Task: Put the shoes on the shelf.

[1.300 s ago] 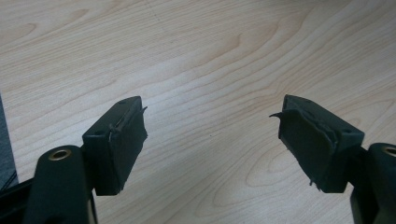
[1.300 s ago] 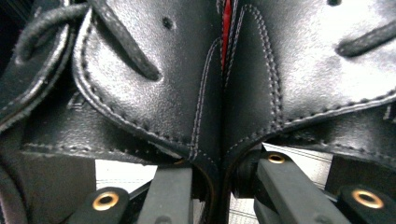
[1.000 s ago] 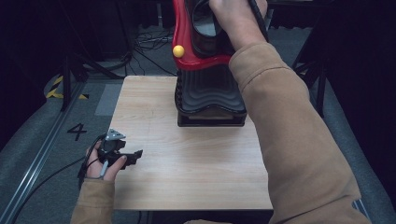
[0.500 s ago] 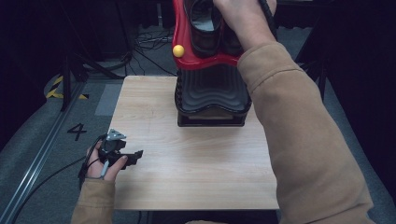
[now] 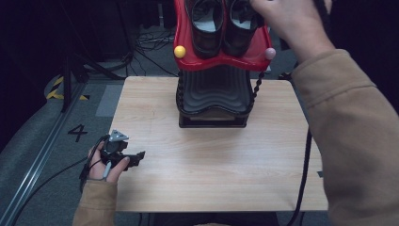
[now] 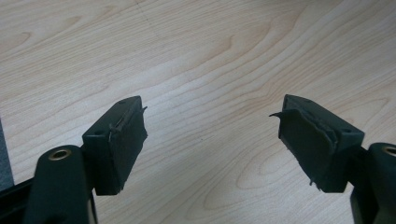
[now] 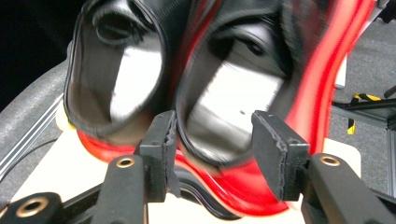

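- Shoes: two black shoes [image 5: 225, 26] sit side by side on the red top tray [image 5: 221, 59] of a shoe rack, openings facing up, pale insoles showing inside.
- In the right tool view the pair is blurred; the left-hand shoe [image 7: 116, 74] and the right-hand shoe [image 7: 238, 88] touch along their inner sides, with the red tray [image 7: 327, 93] curving up beside the right-hand one.
- The rack has a black ribbed lower tray [image 5: 212, 92] under the red one, and it stands at the far middle of the wooden table [image 5: 211, 174].
- A yellow knob [image 5: 179, 51] caps the red tray's left corner and a pink knob [image 5: 270, 53] its right corner.
- The right tool [image 7: 212, 140] is held just before the heel of the right-hand shoe; its jaws have just been opening and stand apart, with the heel rim seen between the pads, which do not press on it.
- In the high view the right hand [image 5: 287, 21] is up by the red tray's right end, near the right-hand shoe.
- The left tool [image 5: 123, 153] rests in the left hand [image 5: 101, 165] at the table's near left edge, well apart from the rack.
- Its jaws stand wide apart over bare wood in the left tool view [image 6: 210, 140], with nothing between them.
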`<state>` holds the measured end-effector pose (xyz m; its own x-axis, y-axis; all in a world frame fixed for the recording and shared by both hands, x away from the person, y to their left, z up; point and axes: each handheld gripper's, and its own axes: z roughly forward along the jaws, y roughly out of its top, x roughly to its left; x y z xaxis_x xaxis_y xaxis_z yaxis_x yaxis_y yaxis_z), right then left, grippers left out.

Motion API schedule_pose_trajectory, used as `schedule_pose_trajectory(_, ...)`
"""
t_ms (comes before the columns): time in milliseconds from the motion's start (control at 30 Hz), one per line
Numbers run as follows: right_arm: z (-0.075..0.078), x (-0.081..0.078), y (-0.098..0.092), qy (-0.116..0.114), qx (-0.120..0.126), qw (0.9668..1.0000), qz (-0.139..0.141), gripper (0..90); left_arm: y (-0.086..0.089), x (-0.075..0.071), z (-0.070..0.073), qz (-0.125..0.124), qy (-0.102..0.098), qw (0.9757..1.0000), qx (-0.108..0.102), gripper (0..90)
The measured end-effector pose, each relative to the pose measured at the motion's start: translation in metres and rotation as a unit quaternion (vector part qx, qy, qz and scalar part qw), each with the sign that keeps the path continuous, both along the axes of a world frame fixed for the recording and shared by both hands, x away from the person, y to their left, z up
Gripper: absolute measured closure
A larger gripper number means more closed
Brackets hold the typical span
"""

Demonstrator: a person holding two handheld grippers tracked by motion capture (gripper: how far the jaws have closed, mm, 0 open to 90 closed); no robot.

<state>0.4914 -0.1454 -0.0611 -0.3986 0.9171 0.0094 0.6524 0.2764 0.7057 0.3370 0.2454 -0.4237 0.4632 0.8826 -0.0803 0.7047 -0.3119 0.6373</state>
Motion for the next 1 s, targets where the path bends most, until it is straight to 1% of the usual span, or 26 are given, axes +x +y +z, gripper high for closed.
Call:
schedule_pose_trajectory(67,0.003,-0.008,-0.013,-0.004,0.003,1.0,0.006,49.6,0.0,0.0,0.002,0.0,0.005,1.0,0.001,23.6)
schedule_pose_trajectory(100,0.005,-0.016,-0.025,-0.011,0.007,0.9999,0.011,48.8,0.0,-0.001,0.001,0.003,0.0,1.0,0.0,23.6)
schedule_pose_trajectory(133,0.006,-0.02,-0.032,-0.013,0.01,0.9998,0.013,48.0,0.001,-0.001,0.002,0.003,0.001,1.0,0.0,23.6)
schedule_pose_trajectory(167,0.006,-0.02,-0.032,-0.013,0.01,0.9998,0.013,48.0,0.001,-0.001,0.002,0.003,0.001,1.0,0.0,23.6)
schedule_pose_trajectory(200,0.007,-0.023,-0.037,-0.015,0.011,0.9997,0.016,47.2,0.001,-0.001,0.002,0.004,0.0,1.0,0.001,23.6)
schedule_pose_trajectory(267,0.008,-0.037,-0.061,-0.023,0.017,0.9993,0.022,46.2,0.001,-0.001,0.003,0.005,0.0,1.0,0.002,23.6)
schedule_pose_trajectory(300,0.008,-0.037,-0.061,-0.023,0.017,0.9993,0.022,46.2,0.002,-0.001,0.003,0.005,0.0,1.0,0.002,23.6)
schedule_pose_trajectory(333,0.008,-0.04,-0.066,-0.023,0.02,0.9993,0.024,45.9,0.002,-0.001,0.003,0.006,0.001,1.0,0.001,23.6)
schedule_pose_trajectory(433,0.006,-0.048,-0.086,-0.026,0.019,0.9992,0.024,45.4,0.002,-0.002,0.003,0.008,0.0,1.0,0.001,23.6)
schedule_pose_trajectory(500,0.005,-0.053,-0.095,-0.026,0.019,0.9991,0.027,45.4,0.003,-0.002,0.003,0.01,0.0,0.9999,0.0,23.6)
schedule_pose_trajectory(667,0.001,-0.063,-0.113,-0.03,0.019,0.9987,0.036,44.3,0.003,-0.002,0.004,0.012,-0.002,0.9999,-0.001,23.6)
schedule_pose_trajectory(767,-0.004,-0.067,-0.12,-0.033,0.018,0.9983,0.045,42.5,0.003,-0.002,0.005,0.012,-0.004,0.9999,0.0,23.6)
schedule_pose_trajectory(867,-0.014,-0.071,-0.126,-0.028,0.018,0.9979,0.055,41.8,0.004,-0.002,0.006,0.008,-0.003,1.0,0.002,23.6)
schedule_pose_trajectory(900,-0.019,-0.073,-0.128,-0.028,0.017,0.9976,0.061,41.3,0.004,-0.003,0.006,0.012,-0.006,0.9999,-0.001,23.6)
schedule_pose_trajectory(933,-0.019,-0.073,-0.128,-0.028,0.017,0.9976,0.061,41.3,0.004,-0.003,0.006,0.012,-0.006,0.9999,-0.001,23.6)
schedule_pose_trajectory(967,-0.024,-0.075,-0.129,-0.027,0.018,0.9972,0.067,41.0,0.004,-0.003,0.007,0.013,-0.007,0.9999,-0.003,23.6)
schedule_pose_trajectory(1000,-0.031,-0.077,-0.13,-0.025,0.018,0.9966,0.076,40.6,0.005,-0.003,0.007,0.012,-0.009,0.9999,0.0,23.6)
